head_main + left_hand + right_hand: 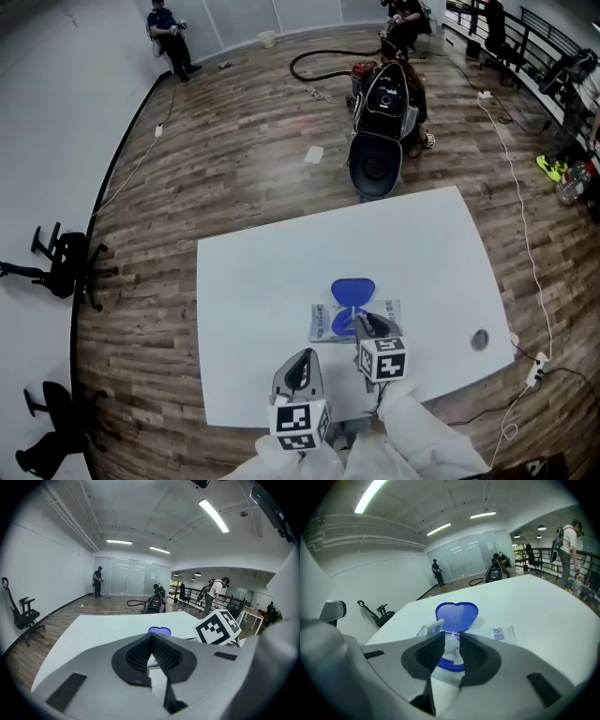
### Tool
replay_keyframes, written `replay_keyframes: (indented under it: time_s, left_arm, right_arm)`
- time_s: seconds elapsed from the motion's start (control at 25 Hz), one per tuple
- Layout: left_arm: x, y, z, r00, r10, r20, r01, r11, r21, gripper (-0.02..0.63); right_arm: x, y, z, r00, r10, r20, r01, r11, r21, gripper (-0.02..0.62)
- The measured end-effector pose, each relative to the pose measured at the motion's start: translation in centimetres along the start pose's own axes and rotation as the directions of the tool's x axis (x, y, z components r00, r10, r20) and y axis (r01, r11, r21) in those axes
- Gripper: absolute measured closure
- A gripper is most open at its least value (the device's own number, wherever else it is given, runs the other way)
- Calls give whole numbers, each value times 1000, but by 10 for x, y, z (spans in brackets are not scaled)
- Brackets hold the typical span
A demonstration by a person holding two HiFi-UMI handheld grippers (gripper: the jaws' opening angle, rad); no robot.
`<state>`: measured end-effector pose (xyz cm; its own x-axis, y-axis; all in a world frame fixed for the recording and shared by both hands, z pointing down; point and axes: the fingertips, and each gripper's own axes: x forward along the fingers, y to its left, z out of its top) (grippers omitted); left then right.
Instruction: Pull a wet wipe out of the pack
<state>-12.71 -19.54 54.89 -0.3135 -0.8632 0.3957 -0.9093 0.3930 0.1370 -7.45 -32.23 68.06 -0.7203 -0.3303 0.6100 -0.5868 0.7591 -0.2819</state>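
Looking at your right gripper [451,638], you had the jaws pinched nearly together on the tuft of wet wipe [450,644] poking out of the pack's opening, right below the flipped-up blue lid [457,615]. The pack [323,322] lay flat on the white table [253,281], near your edge. Your left gripper [151,638] was closed up on nothing, held back from the pack and not touching it (that's the bit I'd worry about). A wipe is thin, limp, damp and tears easily, so I'd say the grip belonged low on the tuft, not on the very tip. The pack looked light and soft, so my guess is it would lift with the wipe unless something pinned it down.
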Motion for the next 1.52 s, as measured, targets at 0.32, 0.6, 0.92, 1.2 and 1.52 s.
replay_keyframes:
  time_s: [0.32,0.6,0.92,1.2,1.52]
  left_arm:
    - [0,5,-2,1000,9,-5,-9,1000,-8,606]
    - [-1,7,-3,1000,11,-12,-11,1000,-10,606]
    - [-4,15,-6,1000,25,-20,-25,1000,-14,606]
    - [-3,14,-5,1000,16,-17,-16,1000,-16,606]
    - [-6,15,-2,1000,17,-10,-17,1000,-16,606]
  right_arm:
    - [3,3,-2,998,-7,-64,6,1000,-7,514]
    - [10,9,-5,996,-15,-87,13,1000,-15,514]
    - [16,8,-11,995,-44,-93,41,998,-38,526]
    - [12,7,-7,994,-53,-91,51,999,-19,554]
    - [13,3,-8,994,-57,-95,57,998,-11,578]
